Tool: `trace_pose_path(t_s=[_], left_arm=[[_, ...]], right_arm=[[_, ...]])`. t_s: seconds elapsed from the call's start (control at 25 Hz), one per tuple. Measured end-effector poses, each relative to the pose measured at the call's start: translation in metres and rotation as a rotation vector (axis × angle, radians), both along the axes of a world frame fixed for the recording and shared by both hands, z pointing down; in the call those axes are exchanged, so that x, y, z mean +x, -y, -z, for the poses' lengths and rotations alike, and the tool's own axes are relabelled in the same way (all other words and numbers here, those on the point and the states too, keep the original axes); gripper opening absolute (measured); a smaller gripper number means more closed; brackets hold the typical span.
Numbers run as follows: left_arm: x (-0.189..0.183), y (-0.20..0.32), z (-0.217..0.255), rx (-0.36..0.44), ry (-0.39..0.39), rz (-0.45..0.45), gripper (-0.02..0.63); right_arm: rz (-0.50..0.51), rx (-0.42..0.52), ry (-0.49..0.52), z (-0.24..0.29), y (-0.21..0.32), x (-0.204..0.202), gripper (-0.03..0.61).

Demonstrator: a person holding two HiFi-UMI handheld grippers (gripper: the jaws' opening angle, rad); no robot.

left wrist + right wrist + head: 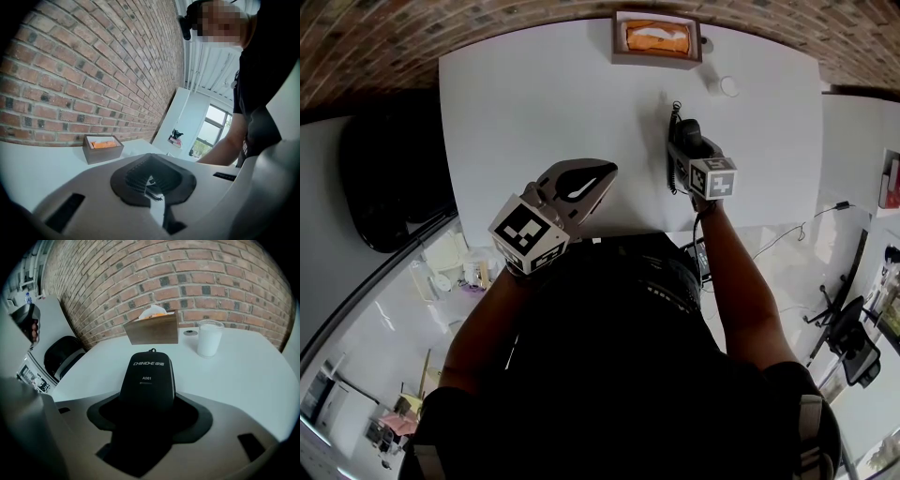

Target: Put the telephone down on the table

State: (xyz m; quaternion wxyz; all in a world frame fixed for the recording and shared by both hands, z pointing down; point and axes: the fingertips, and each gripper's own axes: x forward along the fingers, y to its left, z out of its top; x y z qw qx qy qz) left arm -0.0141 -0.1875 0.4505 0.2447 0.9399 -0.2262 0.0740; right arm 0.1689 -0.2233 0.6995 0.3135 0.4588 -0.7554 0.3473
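The black telephone handset, printed with white letters, is clamped between the jaws of my right gripper. It sits low over the white table at the right; whether it touches the top I cannot tell. Its coiled black cord runs along its left side on the table. My left gripper hovers over the table's near edge, left of the handset. Its jaws are shut, tips together, with nothing held. A thin slit between the pads shows a bit of the cord.
A brown wooden box with orange contents stands at the table's far edge by the brick wall. A white cup is to its right. A black chair stands left of the table.
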Motion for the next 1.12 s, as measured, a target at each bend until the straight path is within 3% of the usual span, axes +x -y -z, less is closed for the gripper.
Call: trace_pose_path(t_s=[0.72, 1.12], left_arm=[[-0.003, -0.001, -0.002, -0.005, -0.001, 0.003, 0.008], [-0.012, -0.018, 0.010, 0.022, -0.005, -0.020, 0.008]], right_arm=[[0.037, -0.053, -0.105, -0.018, 0.005, -0.004, 0.284], [-0.001, 0.020, -0.096, 0.007, 0.006, -0.005, 0.288]])
